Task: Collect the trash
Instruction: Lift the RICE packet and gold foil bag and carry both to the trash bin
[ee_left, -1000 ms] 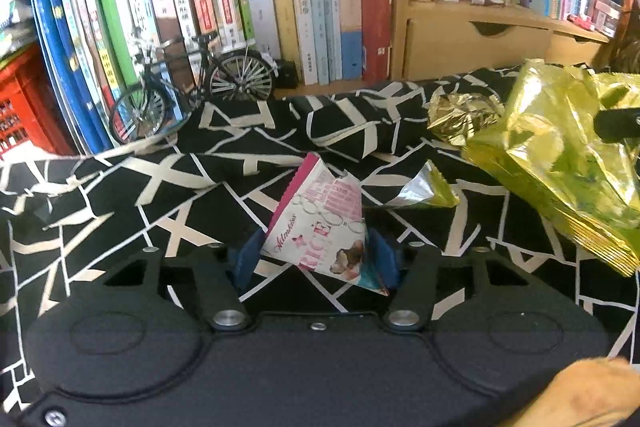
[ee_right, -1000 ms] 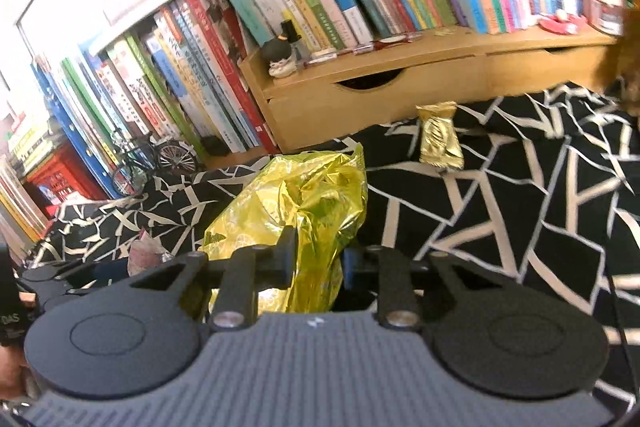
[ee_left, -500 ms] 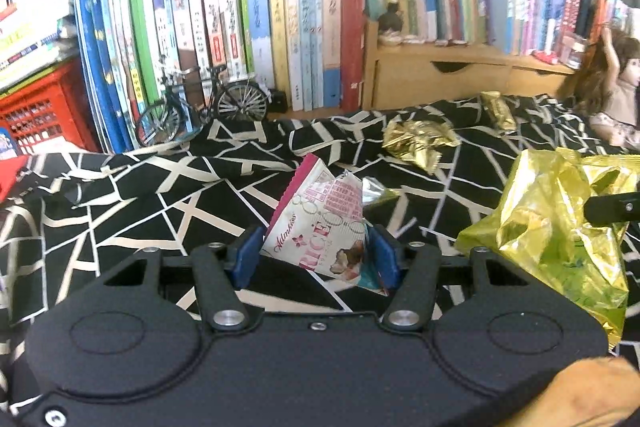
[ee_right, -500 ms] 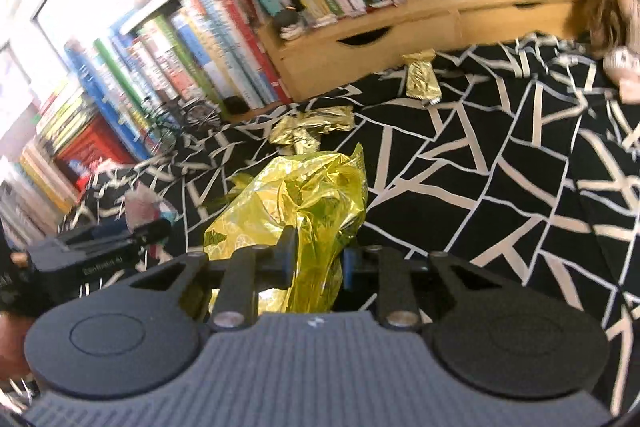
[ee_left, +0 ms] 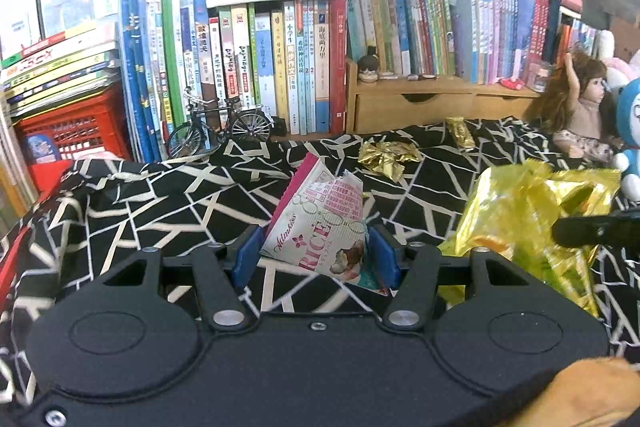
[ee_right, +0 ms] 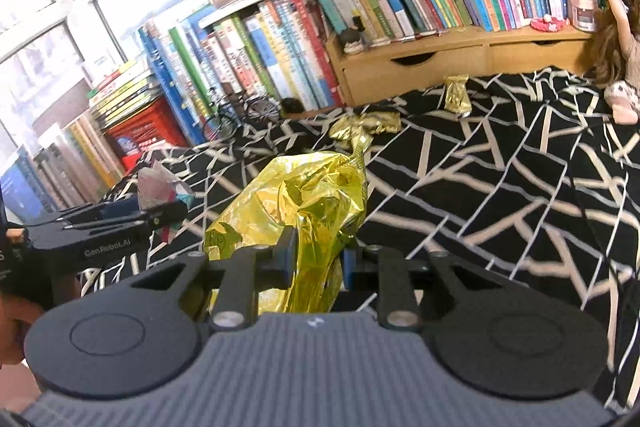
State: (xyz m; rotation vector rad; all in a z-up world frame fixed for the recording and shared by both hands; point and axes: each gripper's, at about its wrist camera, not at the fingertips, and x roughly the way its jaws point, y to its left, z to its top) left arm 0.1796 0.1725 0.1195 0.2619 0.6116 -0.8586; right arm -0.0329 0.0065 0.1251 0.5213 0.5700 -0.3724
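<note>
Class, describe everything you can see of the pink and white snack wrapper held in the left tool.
The pink and white snack wrapper is a crumpled, glossy packet with a magenta serrated edge, pink lettering, small print and a food picture near its bottom. It stands tilted, its torn top pointing up, clamped between the blue pads of the left tool. It is lifted clear of the black-and-white patterned cloth; only the pads touch it.

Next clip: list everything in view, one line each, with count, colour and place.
Rice snack wrapper: one, pink-white, in left hand-held gripper.
Foil bag: one, gold, in right hand-held gripper.
Crumpled wrapper: one, gold, on cloth.
Flat wrapper: one, gold, by wooden drawers.
Cloth: black, cream lines.
Model bicycle: one, black, before books.
Crate: red, left.
Doll: one, right.
Hand-held grippers: two, black.
</note>
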